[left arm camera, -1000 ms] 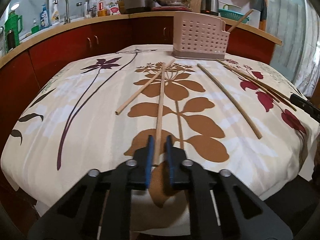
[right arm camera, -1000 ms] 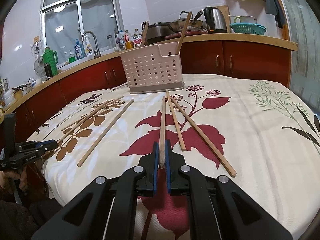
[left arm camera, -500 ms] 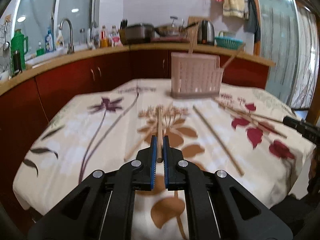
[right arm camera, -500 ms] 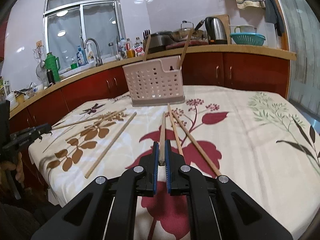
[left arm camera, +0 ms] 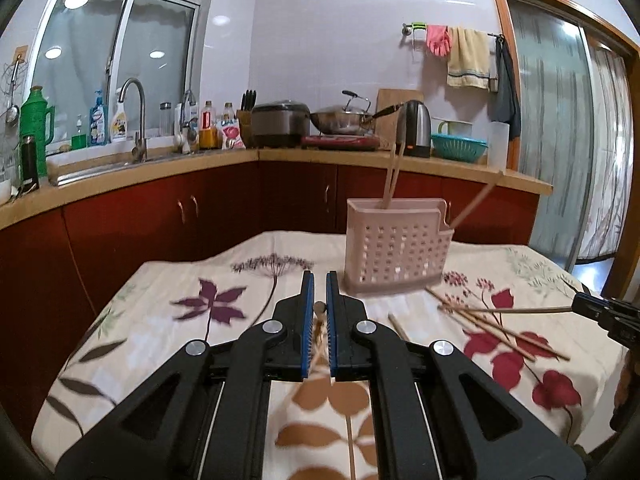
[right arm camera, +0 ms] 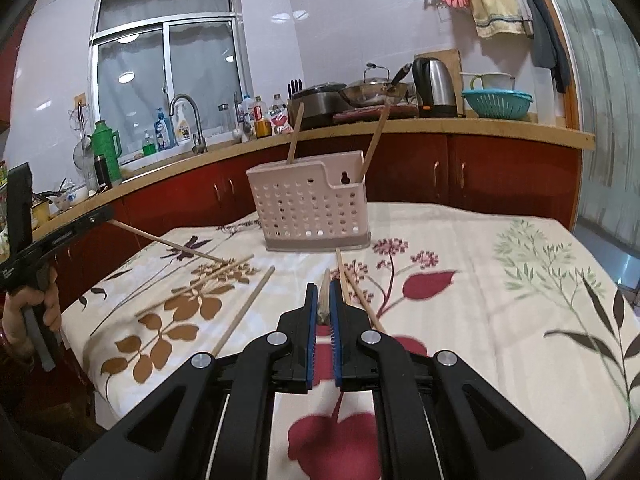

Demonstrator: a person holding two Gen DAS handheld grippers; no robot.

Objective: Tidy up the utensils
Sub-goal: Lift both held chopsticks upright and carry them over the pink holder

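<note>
A pink perforated utensil holder (left arm camera: 396, 248) stands at the far side of the table, also in the right wrist view (right arm camera: 310, 206), with chopsticks leaning in it. My left gripper (left arm camera: 319, 284) is shut on a wooden chopstick (left arm camera: 319, 310) and holds it lifted, tip sloping down to the cloth (right arm camera: 168, 242). My right gripper (right arm camera: 323, 296) is shut on another chopstick (right arm camera: 323, 300), raised above the cloth; it shows in the left wrist view (left arm camera: 520, 310). Several loose chopsticks (left arm camera: 492, 326) lie on the tablecloth, also seen in the right wrist view (right arm camera: 244, 310).
The table carries a floral cloth (right arm camera: 500, 292). A red-cabinet counter (left arm camera: 180, 168) wraps behind with a sink tap (left arm camera: 134, 120), bottles, a rice cooker (left arm camera: 280, 122), a wok and a kettle (right arm camera: 434, 82). A glass door (left arm camera: 560, 128) is at the right.
Both grippers have lifted their chopsticks off the cloth and risen, now facing the holder from higher up. The left jaws closed fully on its chopstick.
</note>
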